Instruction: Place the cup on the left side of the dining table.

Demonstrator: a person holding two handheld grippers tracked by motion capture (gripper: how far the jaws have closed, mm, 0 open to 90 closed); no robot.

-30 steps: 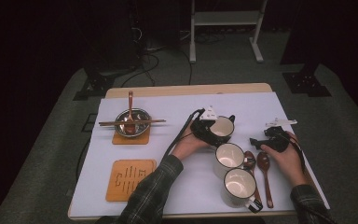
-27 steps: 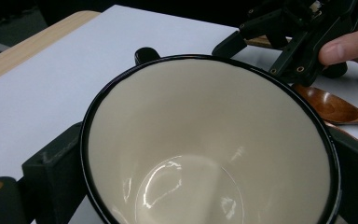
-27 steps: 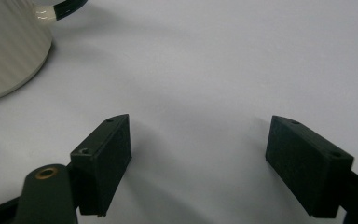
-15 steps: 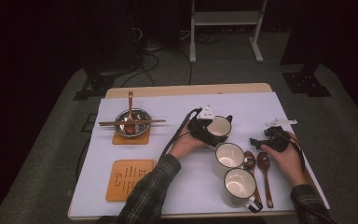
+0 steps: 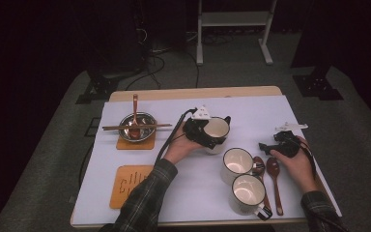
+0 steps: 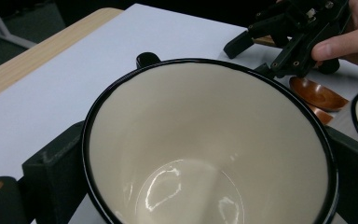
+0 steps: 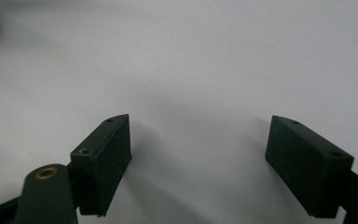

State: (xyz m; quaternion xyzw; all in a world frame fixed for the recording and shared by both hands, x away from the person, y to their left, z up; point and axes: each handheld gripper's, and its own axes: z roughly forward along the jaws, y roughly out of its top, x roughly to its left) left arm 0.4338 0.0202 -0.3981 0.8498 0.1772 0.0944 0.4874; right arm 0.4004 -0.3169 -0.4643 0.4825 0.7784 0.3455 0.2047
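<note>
Two claws: left claw [image 5: 212, 137] clamps cream mug [image 5: 217, 130]; right claw [image 7: 198, 163] spread wide, empty.

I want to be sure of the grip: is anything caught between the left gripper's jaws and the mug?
Nothing visible. The left gripper has one jaw on each side of the cream mug, both against its outer wall.

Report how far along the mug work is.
Looks done: two mugs stand together near the front edge beside two wooden spoons. In hand: the left gripper is clamped around a third mug, apart from them. Left: probably setting it down; the right gripper hangs open over bare table.
</note>
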